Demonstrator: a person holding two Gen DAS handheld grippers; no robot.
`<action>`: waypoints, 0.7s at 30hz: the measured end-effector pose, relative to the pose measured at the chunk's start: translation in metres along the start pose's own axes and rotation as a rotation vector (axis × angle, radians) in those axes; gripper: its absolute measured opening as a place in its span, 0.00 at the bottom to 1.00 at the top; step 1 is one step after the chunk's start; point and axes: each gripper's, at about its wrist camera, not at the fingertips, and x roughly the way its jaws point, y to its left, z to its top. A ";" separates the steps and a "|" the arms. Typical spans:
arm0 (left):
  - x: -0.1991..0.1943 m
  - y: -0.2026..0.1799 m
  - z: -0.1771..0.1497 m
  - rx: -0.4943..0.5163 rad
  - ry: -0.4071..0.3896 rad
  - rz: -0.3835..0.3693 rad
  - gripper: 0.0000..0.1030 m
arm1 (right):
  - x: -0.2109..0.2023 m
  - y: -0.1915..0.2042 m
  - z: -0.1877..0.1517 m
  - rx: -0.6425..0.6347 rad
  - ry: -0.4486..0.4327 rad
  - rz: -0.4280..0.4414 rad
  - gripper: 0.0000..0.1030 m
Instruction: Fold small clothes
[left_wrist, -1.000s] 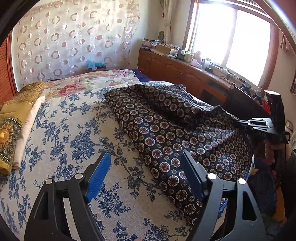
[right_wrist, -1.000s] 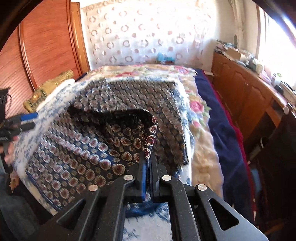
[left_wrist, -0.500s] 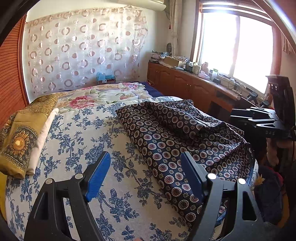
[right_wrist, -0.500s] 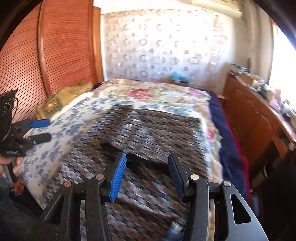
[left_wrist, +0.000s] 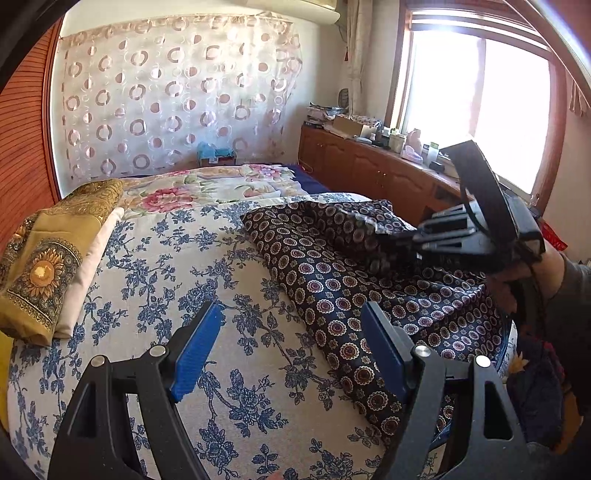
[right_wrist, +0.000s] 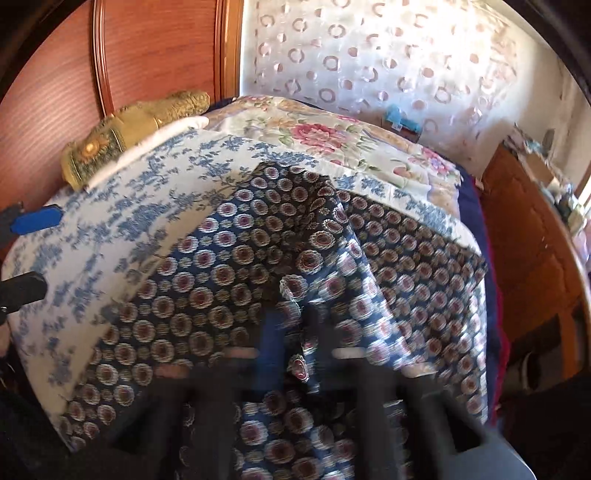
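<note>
A dark navy garment (left_wrist: 332, 280) with round floral medallions lies spread on the right half of the bed; it also fills the right wrist view (right_wrist: 295, 266). My left gripper (left_wrist: 291, 347) is open and empty above the blue-flowered bedspread (left_wrist: 166, 266), just left of the garment's edge. My right gripper (right_wrist: 295, 354) is blurred by motion and low over the garment; a raised fold of cloth stands between its fingers. In the left wrist view the right gripper (left_wrist: 402, 240) reaches over the garment's far right part, its tips blurred.
A folded gold sunflower cloth (left_wrist: 48, 258) on a white pillow lies at the bed's left. A pink floral quilt (left_wrist: 207, 188) is at the far end. A wooden cabinet (left_wrist: 369, 173) with clutter runs under the window on the right. Wood panelling (right_wrist: 147, 55) stands at the left.
The right gripper let go of the garment's fold, opened, then swung down onto the cloth, now blurred. The garment settled flatter. The left gripper stayed open and tilted upward slightly.
</note>
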 end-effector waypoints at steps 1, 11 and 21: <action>0.000 0.001 -0.001 -0.003 0.000 -0.002 0.76 | 0.002 -0.003 0.004 0.001 -0.008 -0.013 0.03; 0.003 0.001 -0.002 -0.010 0.011 -0.011 0.76 | 0.018 -0.105 0.056 0.148 -0.009 -0.344 0.11; 0.015 0.000 -0.005 -0.013 0.046 -0.031 0.76 | 0.016 -0.130 0.029 0.258 0.006 -0.198 0.49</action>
